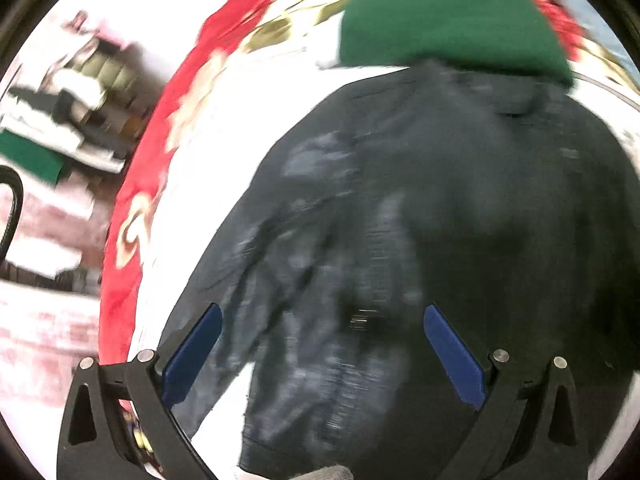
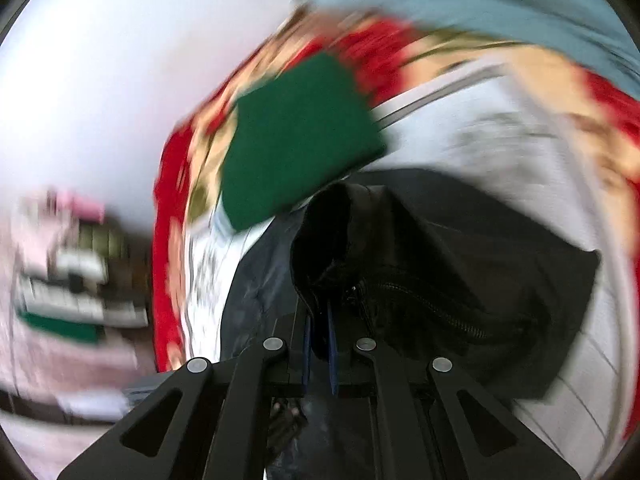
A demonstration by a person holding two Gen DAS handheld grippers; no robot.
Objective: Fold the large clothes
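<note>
Pinched between the blue pads of the right gripper [image 2: 319, 344]: a bunched fold of the dark jacket [image 2: 440, 280], jaws drawn nearly together on the cloth, zipper line running off to the right just past the fingertips. Directly ahead of and below that gripper, then, with the bulk trailing away to the right and downward onto the bed. Spread wide and empty, by contrast, the left gripper [image 1: 322, 344], hovering above the same jacket [image 1: 400, 220], nothing touching its pads. Beneath the left view, mostly flat on a white sheet [image 1: 208, 128], long axis running from the near edge up toward the collar at the far end, one sleeve angling down to the left. Nearer to any free edge or sleeve: the left hand; already committed to its hold: the right. Likely hinge of the next move: carrying the pinched part across the jacket's length while the left comes down on a matching edge.

Dark navy to black, slightly shiny, thin shell fabric, creased and pale-streaked under blur. Just beyond the collar, a folded green garment [image 1: 448, 16] on a red floral blanket [image 1: 160, 140].
</note>
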